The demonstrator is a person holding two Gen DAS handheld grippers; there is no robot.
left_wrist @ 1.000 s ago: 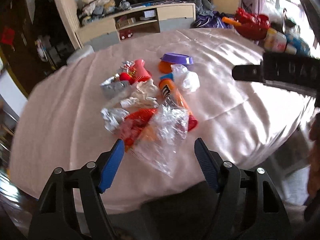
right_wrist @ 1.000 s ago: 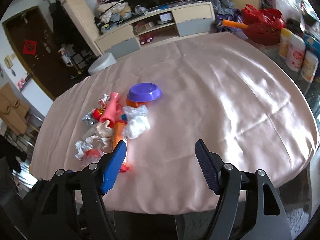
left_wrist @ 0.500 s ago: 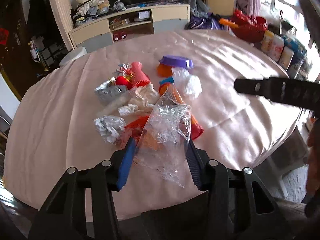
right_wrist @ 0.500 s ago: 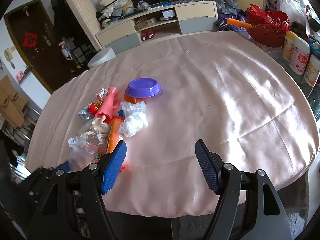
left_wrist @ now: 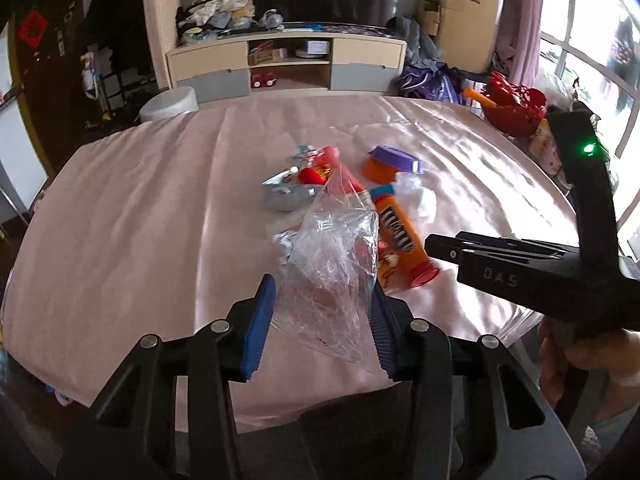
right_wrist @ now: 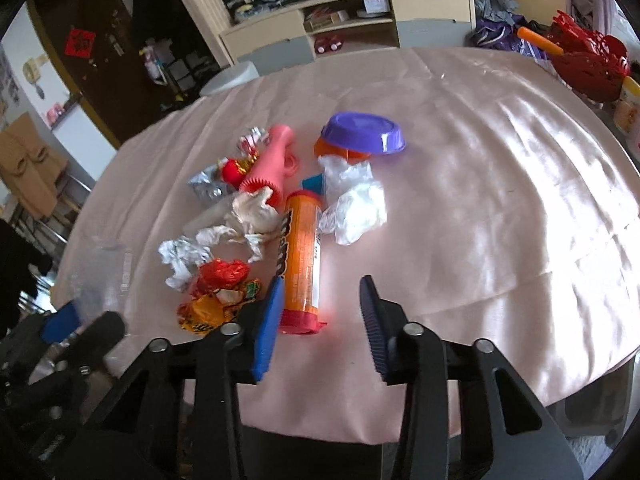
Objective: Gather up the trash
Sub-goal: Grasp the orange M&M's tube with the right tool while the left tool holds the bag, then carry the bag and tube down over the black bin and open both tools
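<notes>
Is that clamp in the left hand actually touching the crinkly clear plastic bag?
Touching. In the left wrist view, the left gripper has just closed its blue fingers against both sides of the clear plastic bag.

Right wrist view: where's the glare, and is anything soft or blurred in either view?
Right wrist: window glare blows out the pink tablecloth on the right; clear plastic bag at left is smeared. Left wrist: the bag is sharp between the tongs; window overexposed, fisheye bends the table edge.
</notes>
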